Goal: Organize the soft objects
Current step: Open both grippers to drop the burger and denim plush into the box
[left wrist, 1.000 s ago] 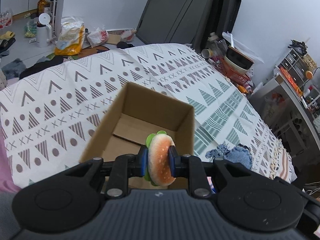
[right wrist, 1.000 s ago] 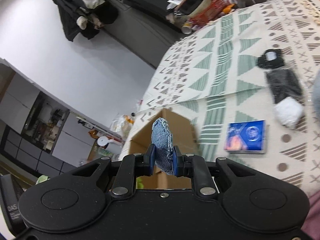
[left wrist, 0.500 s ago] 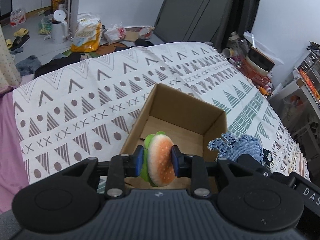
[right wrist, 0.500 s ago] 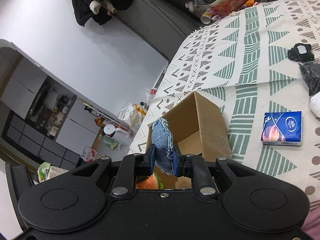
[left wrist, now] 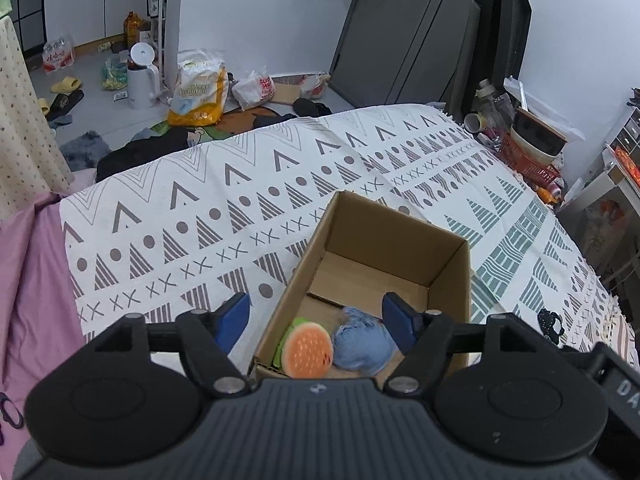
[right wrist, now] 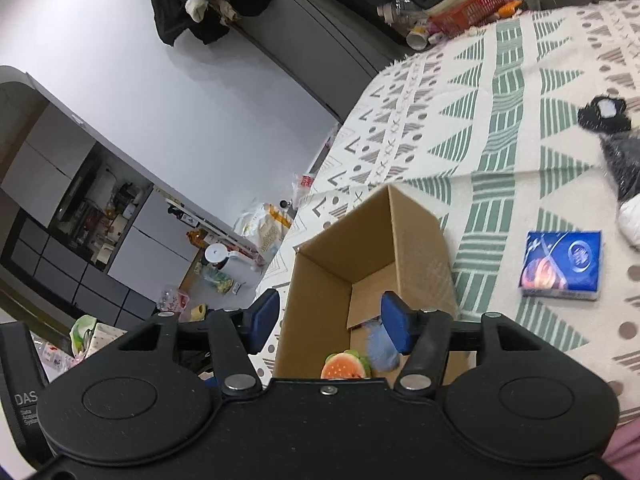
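An open cardboard box (left wrist: 400, 232) (right wrist: 416, 236) sits on a patterned bedspread. Inside it, at the near end, lie a plush burger (left wrist: 307, 347) (right wrist: 346, 366) and a crumpled blue denim piece (left wrist: 362, 340) (right wrist: 380, 346), side by side. My left gripper (left wrist: 318, 318) hangs open above the box's near end, nothing between its blue pads. My right gripper (right wrist: 328, 318) is open too, over the same end of the box and holding nothing.
On the bedspread (right wrist: 520, 132) right of the box lie a blue tissue pack (right wrist: 562, 266), a black sock-like item (right wrist: 624, 160) and a black-and-white scrunchie (right wrist: 604, 114). Beyond the bed's far edge the floor holds bags (left wrist: 200, 92), a white kettle (left wrist: 142, 80) and slippers.
Both grippers opened and let go: the plush burger and the denim piece dropped into the box. Both grippers have drawn closer over the box.
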{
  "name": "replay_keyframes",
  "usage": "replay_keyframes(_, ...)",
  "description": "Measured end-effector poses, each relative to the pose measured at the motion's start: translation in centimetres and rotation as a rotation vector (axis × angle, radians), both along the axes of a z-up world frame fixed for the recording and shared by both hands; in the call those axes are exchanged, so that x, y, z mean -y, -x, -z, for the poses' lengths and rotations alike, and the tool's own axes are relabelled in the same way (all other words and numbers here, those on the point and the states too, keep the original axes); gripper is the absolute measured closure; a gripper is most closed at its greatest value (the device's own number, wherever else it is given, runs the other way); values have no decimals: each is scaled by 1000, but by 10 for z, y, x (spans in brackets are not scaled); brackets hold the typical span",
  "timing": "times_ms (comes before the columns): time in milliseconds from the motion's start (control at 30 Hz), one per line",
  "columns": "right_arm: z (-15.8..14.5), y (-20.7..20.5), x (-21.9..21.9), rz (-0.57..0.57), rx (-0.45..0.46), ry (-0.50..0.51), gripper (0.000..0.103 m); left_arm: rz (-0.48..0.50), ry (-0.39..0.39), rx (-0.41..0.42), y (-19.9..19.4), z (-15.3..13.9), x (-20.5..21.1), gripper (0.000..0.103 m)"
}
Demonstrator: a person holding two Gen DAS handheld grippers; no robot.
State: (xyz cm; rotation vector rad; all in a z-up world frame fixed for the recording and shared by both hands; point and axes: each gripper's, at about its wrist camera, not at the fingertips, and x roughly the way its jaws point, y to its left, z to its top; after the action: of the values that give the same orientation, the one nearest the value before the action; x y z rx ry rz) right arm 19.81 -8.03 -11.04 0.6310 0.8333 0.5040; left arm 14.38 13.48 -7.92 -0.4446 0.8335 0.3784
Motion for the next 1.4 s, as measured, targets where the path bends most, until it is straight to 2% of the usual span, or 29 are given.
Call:
replay_keyframes(167, -9, 7, 22, 51, 15, 37, 23, 9, -7, 6, -1, -4, 12, 30)
replay_keyframes(433, -18, 17, 60, 165, 31, 108, 16, 56, -33, 34, 2, -17, 39, 30)
replay_keyframes(633, -34, 25, 93, 283, 30, 183, 10, 95, -17, 43, 1, -23, 64, 30)
replay_keyframes(833, -50, 36, 126, 350, 62, 219, 5, 178, -7, 66, -2, -28, 99, 30)
replay_keyframes(967, -51, 34, 148, 358, 37, 268, 5, 231, 12, 61, -9, -25, 123, 30)
replay_keyframes(1167, -50, 24, 169, 275, -16, 367, 5, 312, 64, 47, -18, -14, 157, 30)
replay_keyframes(1400, -44, 10, 187, 236, -40, 433, 7, 340, 109, 15, -30, -1, 179, 30)
